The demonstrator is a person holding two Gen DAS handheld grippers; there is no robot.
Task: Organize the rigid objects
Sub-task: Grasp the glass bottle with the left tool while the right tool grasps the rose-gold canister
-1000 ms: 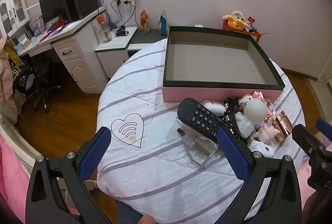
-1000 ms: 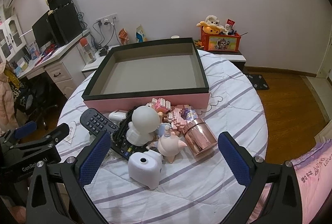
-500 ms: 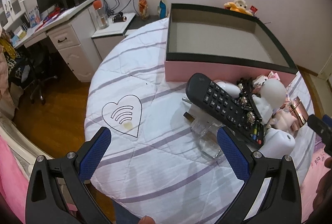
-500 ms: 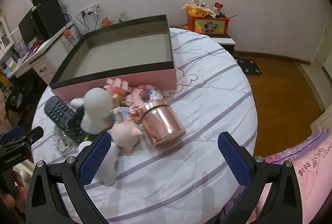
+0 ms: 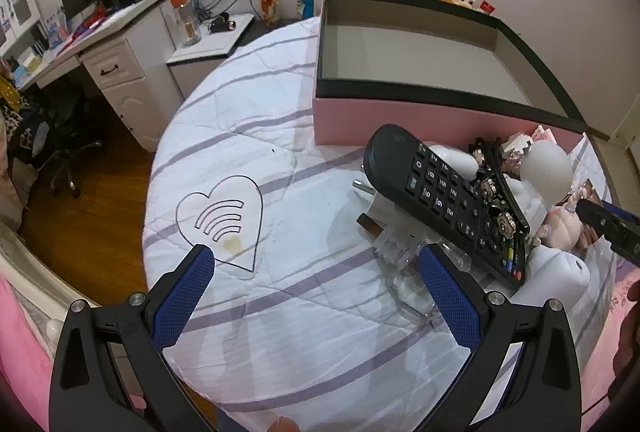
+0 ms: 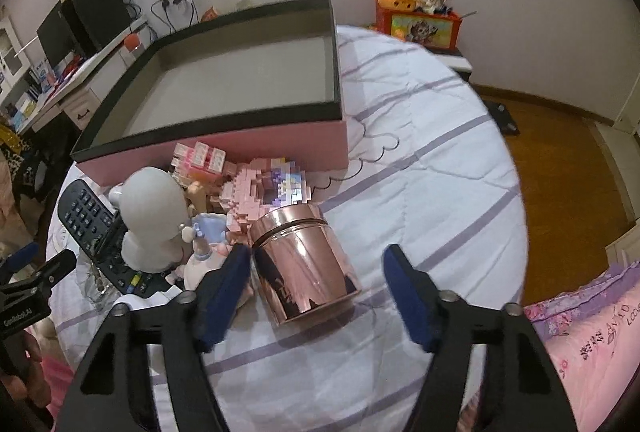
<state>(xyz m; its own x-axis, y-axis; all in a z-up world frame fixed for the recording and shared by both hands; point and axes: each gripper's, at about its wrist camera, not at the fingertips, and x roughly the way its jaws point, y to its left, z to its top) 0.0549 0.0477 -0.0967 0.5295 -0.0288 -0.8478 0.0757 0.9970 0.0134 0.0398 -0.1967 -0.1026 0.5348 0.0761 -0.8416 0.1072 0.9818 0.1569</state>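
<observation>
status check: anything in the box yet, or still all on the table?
Done: nothing; the pink box holds nothing. In hand: the right gripper is open around the rose-gold canister, not closed on it. The left gripper is open, near the clear bottle. Left: remote, white figurine, block toys all sit beside the box.

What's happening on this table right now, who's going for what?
A person is tidying a pile of small things beside the empty pink box. The right tongs are open and straddling the copper tin, which lies on its side, not yet gripped. The left tongs are open and holding nothing, close to the black remote and a clear bottle. Nothing is in the box.
</observation>
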